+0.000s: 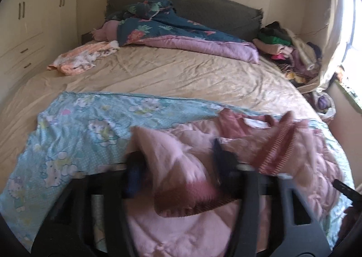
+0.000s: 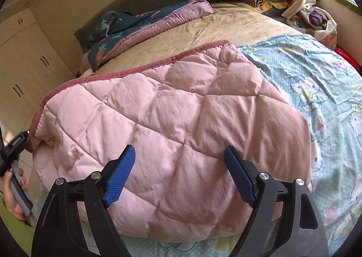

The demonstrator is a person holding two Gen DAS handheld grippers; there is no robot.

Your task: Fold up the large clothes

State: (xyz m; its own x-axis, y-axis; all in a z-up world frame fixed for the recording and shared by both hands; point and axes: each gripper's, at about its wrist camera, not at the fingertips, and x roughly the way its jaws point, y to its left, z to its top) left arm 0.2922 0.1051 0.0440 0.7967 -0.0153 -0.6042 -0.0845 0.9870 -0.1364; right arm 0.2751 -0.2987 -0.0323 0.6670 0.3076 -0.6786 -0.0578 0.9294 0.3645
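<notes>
Left wrist view: the left gripper (image 1: 178, 162) is blurred, its blue fingers (image 1: 133, 177) half buried in cloth, so the gap is hard to read, but the jaws are closed on a corner of the pink quilted jacket (image 1: 181, 223) by its darker ribbed hem, and the fabric hangs bunched over the frame. Past that, the jacket lies crumpled across the near right part of the bed (image 1: 181, 75), on a light blue cartoon-print sheet (image 1: 79, 125) that runs along the near edge. A white label shows at the collar, too small to read. A black tool tip pokes in at the right edge, cut off.

In the right wrist view the right gripper (image 2: 179, 173) hovers just above the jacket with its jaws spread wide, holding nothing. The jacket (image 2: 181, 121) is lifted and stretched, its long axis running from the left, where the other gripper (image 2: 15, 148) pinches the ribbed hem, toward the sheet (image 2: 316, 89) on the right; the hem edge faces the head of the bed. The person's hand (image 2: 13, 198) on that gripper is partly cut off at the frame's edge.

Farther back lies bare tan bedding, then a peach garment (image 1: 83, 58) near the left edge, a teal and mauve duvet (image 1: 181, 32) against the grey headboard (image 1: 226, 12), and a heap of mixed clothes (image 1: 287, 48) in the far right corner; single items there cannot be told apart
</notes>
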